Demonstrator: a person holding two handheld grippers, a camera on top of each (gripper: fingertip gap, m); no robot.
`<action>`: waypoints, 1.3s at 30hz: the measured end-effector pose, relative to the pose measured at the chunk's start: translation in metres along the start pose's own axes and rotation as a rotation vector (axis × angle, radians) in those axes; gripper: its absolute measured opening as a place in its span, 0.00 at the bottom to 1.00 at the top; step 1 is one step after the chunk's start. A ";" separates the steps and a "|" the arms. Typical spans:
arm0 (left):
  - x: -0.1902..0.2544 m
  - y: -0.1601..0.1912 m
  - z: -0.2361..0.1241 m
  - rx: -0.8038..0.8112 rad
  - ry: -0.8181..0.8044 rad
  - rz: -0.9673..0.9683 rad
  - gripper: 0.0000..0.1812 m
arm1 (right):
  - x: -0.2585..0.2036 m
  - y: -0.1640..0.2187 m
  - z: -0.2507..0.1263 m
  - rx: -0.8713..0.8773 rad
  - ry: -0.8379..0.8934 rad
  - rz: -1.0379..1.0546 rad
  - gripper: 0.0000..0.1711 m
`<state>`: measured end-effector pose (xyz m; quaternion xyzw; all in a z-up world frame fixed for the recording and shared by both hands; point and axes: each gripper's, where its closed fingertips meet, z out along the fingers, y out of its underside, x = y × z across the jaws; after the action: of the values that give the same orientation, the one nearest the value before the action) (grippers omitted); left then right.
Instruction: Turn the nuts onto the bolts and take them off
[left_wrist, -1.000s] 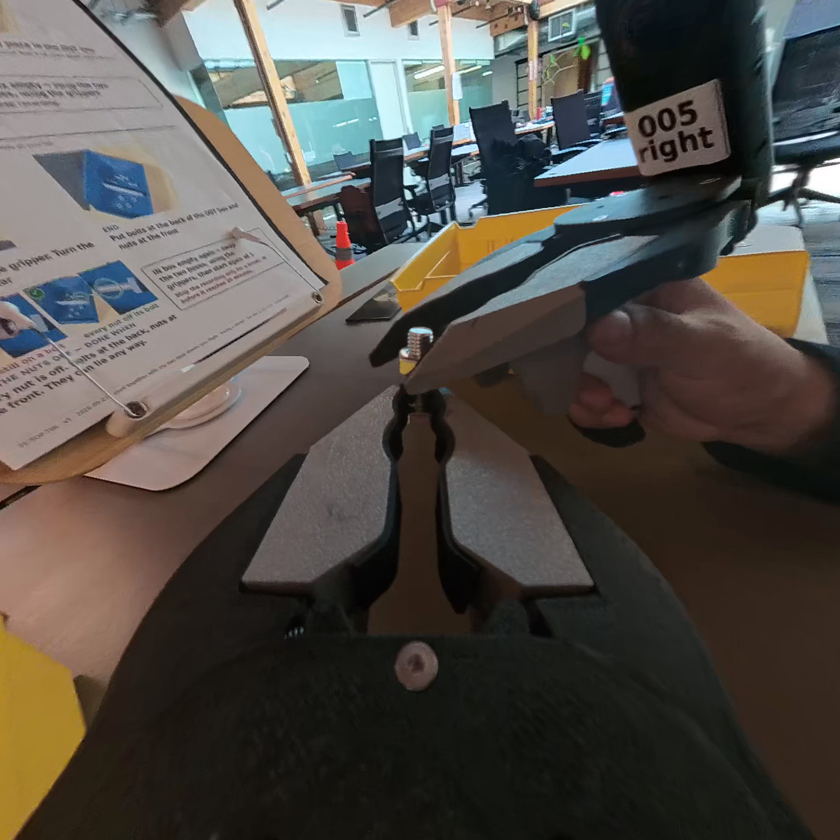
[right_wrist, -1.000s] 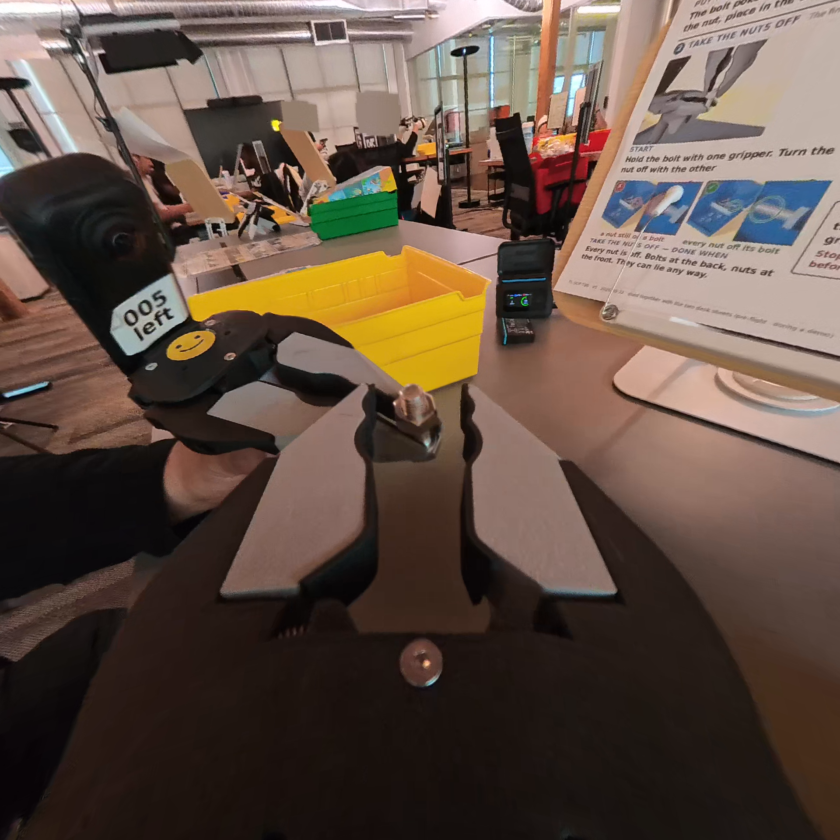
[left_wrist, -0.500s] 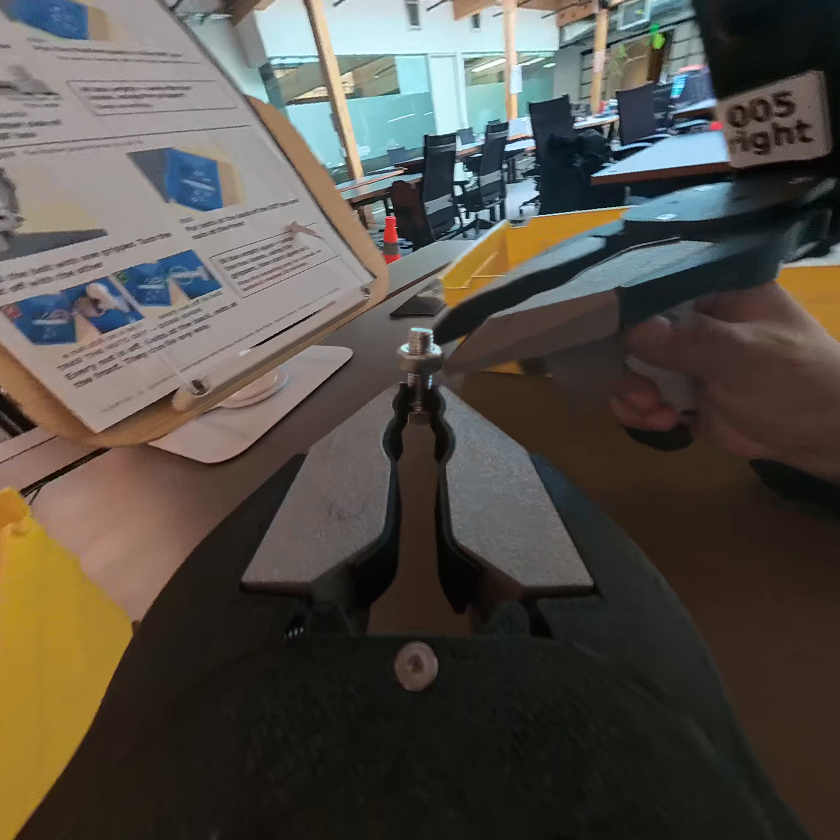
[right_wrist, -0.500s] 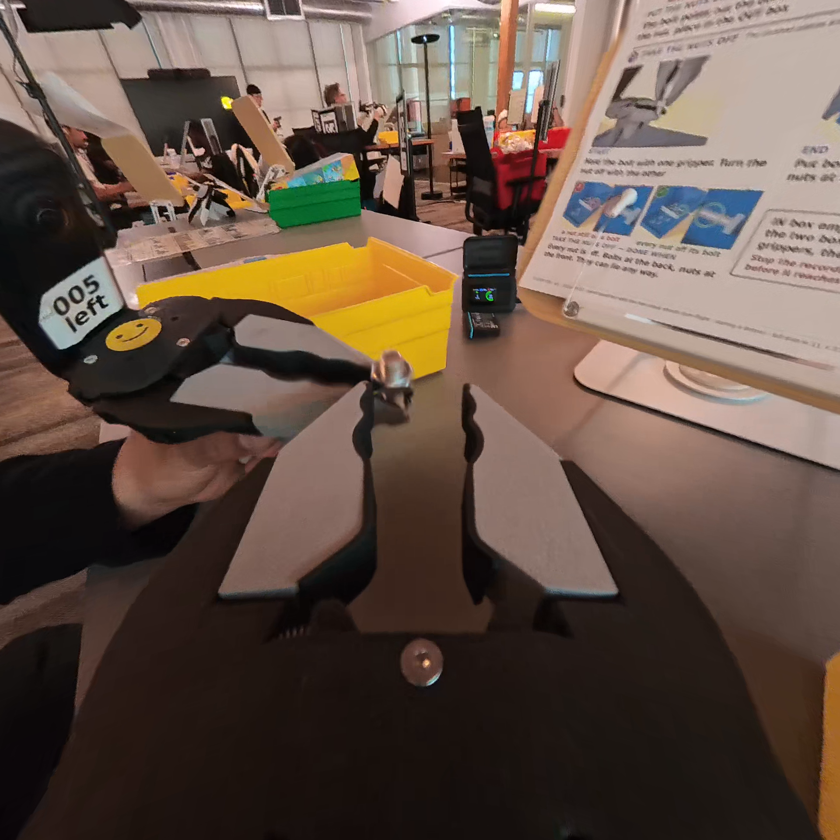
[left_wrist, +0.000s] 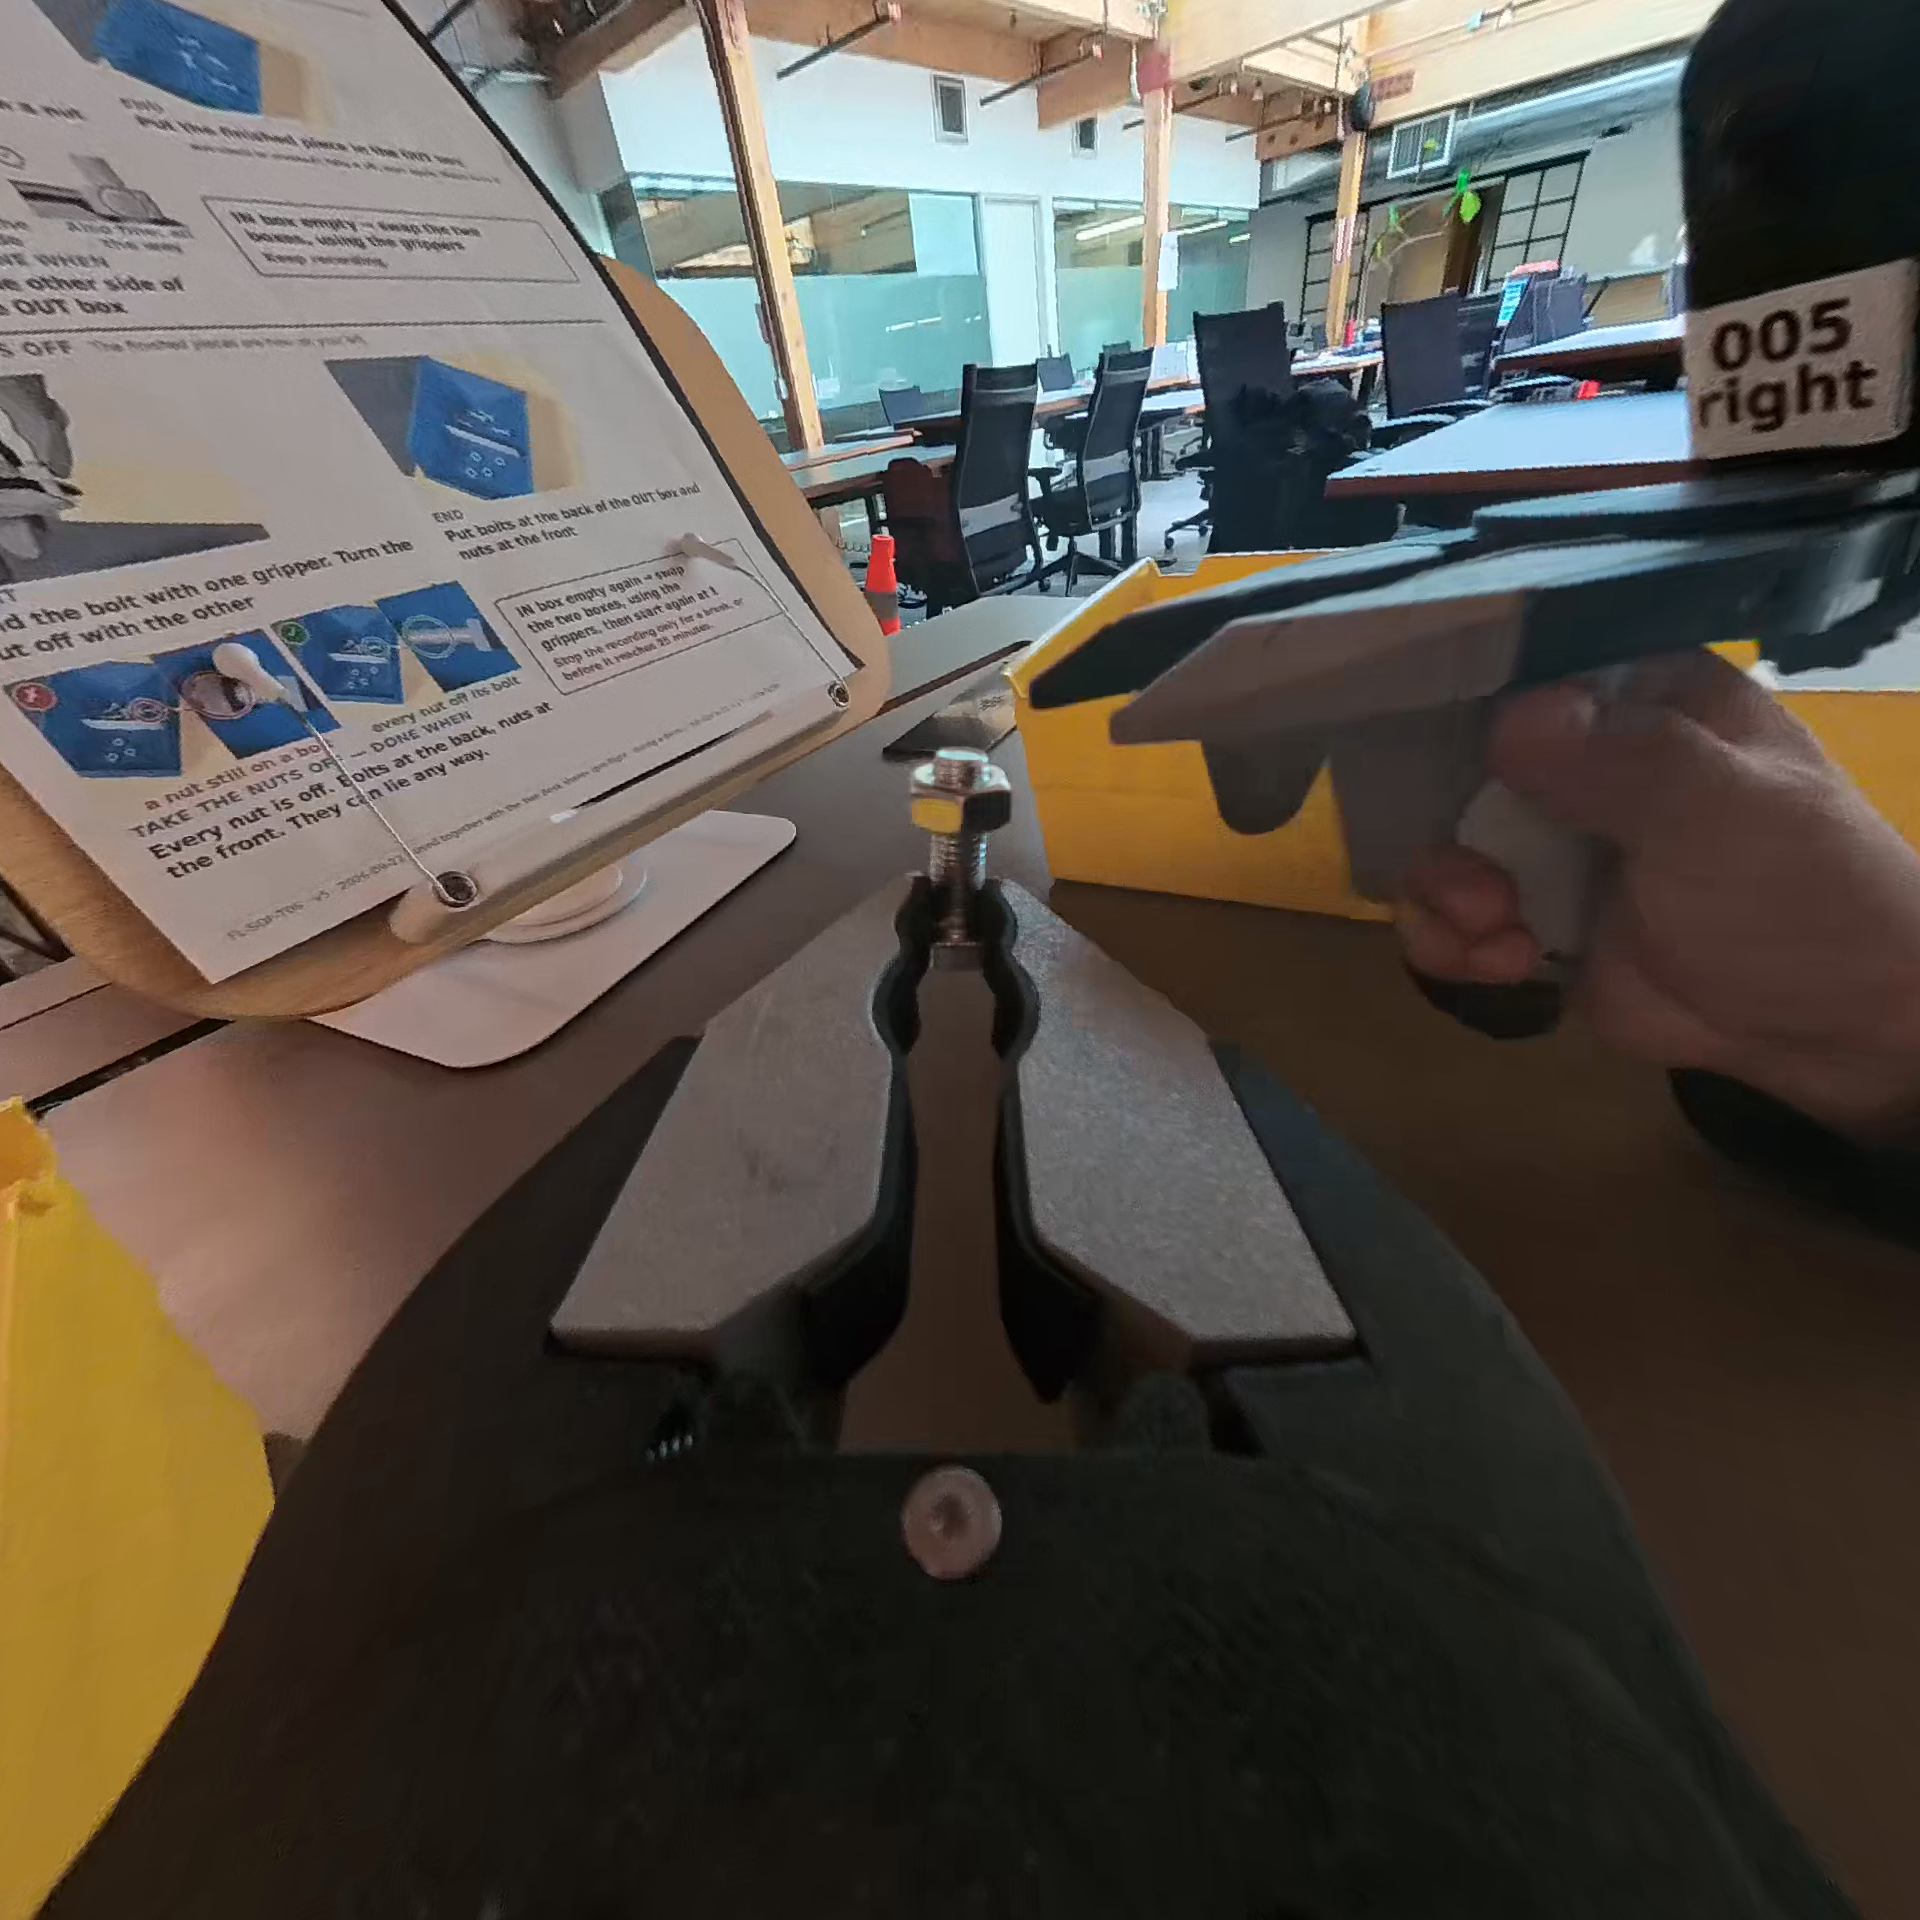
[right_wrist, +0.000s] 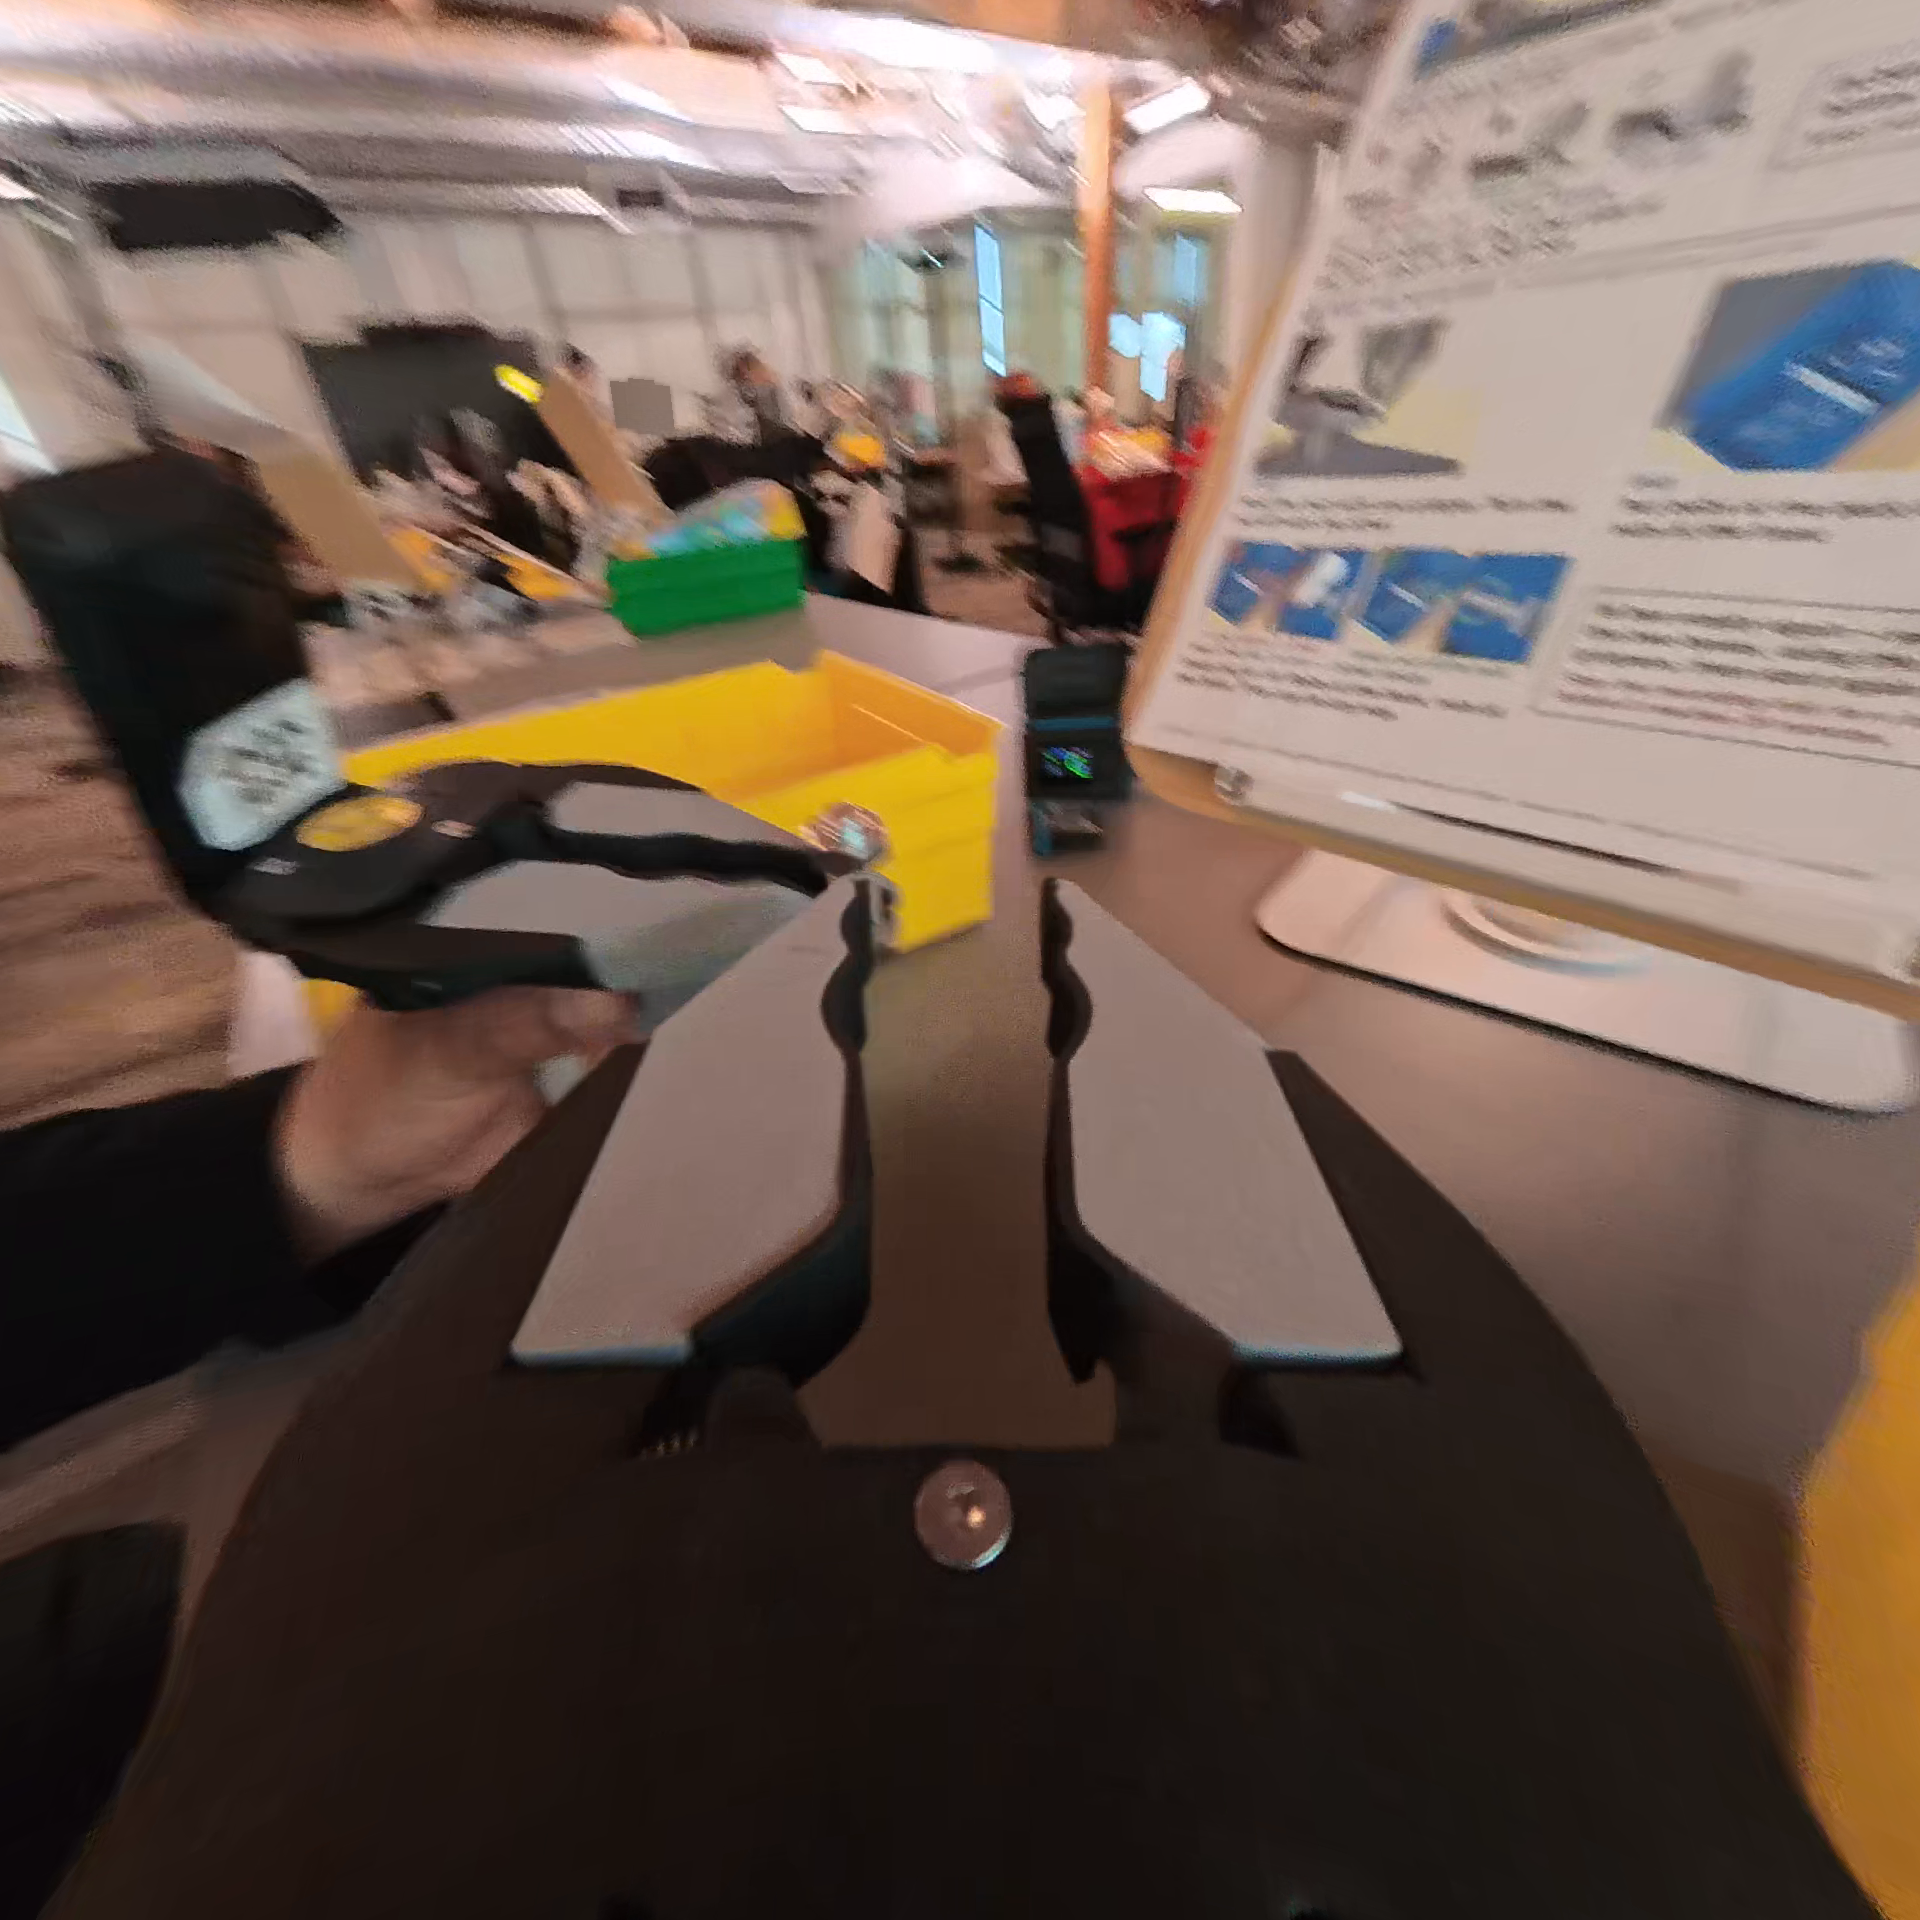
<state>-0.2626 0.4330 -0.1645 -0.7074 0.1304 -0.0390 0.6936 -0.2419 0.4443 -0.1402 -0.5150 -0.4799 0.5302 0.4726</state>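
Observation:
My left gripper (left_wrist: 956, 925) is shut on the lower end of a silver bolt (left_wrist: 958, 862) that stands upright between its tips. A hex nut (left_wrist: 958, 798) sits near the bolt's top. My right gripper (right_wrist: 951, 904) is open and empty; in the left wrist view it hangs up and to the right (left_wrist: 1081, 691), clear of the bolt. In the blurred right wrist view the left gripper (right_wrist: 831, 868) holds the bolt and nut (right_wrist: 852, 831) just left of my right gripper's left finger.
A yellow bin (left_wrist: 1174, 831) stands behind the bolt on the dark table (left_wrist: 1455, 1299); another yellow bin (right_wrist: 790, 748) lies beyond the left gripper. An instruction board on a white stand (left_wrist: 343, 582) rises at the left. A small black device (right_wrist: 1070, 748) sits by the board. Less than 4 cm separates the two grippers' tips.
My right gripper has let go of the nut and drawn back up and right, away from the bolt. The left gripper still holds the bolt and has swung a little.

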 end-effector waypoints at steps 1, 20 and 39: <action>0.005 0.000 0.001 0.001 0.015 0.012 0.04 | -0.008 -0.001 0.003 0.011 -0.044 0.014 0.21; 0.003 0.001 0.003 -0.014 -0.030 0.034 0.04 | 0.003 0.012 0.011 -0.076 0.038 0.006 0.22; 0.007 -0.001 0.003 -0.002 -0.008 0.038 0.04 | -0.015 -0.001 0.010 0.007 -0.059 0.003 0.25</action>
<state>-0.2545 0.4339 -0.1642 -0.7055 0.1410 -0.0227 0.6942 -0.2520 0.4290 -0.1374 -0.4982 -0.4912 0.5475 0.4592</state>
